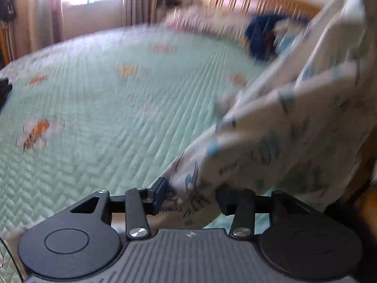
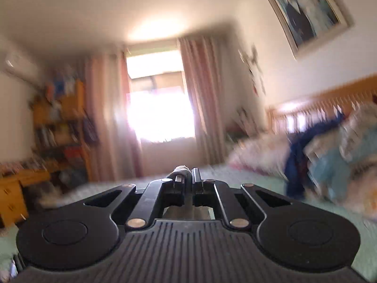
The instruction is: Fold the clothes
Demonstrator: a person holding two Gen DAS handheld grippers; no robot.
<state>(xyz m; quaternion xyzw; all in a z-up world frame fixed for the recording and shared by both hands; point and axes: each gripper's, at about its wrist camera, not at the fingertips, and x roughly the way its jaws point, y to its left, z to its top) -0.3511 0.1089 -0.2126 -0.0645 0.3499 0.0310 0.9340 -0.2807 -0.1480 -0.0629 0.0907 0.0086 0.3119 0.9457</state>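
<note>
We see the white printed garment draped over the right side of the green quilted bedspread. The dark blue clothing pile lies behind it, before the slatted wooden headboard.

Bed cover: quilted cloth, matt, ribbed chevron stitch. Printed garment: soft thin cloth, matt. Left tool: black matt plastic, shiny metal rivets. Right tool: same finish. Headboard: varnished wood. Curtains: cloth.

Bed, green quilted cover; clothes pile near headboard.
</note>
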